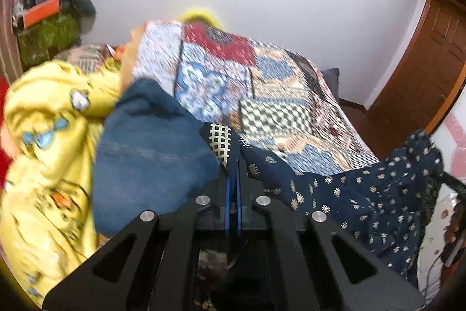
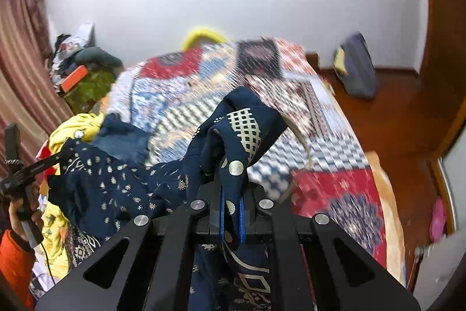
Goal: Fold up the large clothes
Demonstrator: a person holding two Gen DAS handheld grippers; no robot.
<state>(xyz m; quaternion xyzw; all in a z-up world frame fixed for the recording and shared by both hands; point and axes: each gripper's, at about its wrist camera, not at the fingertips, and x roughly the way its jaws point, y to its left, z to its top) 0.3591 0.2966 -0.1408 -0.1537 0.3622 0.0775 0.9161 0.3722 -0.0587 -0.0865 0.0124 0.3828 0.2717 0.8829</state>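
Observation:
A navy garment with small cream prints hangs stretched between my two grippers above the bed. My left gripper is shut on one edge of it, near a cream lattice patch. My right gripper is shut on another edge of the same navy garment, where a cream lattice patch folds over the fingers. The cloth sags between them. The left gripper also shows at the left of the right wrist view.
A patchwork quilt covers the bed. A yellow printed garment and blue denim are piled at the left. A cluttered shelf stands behind, a wooden door and floor with a grey bag at the right.

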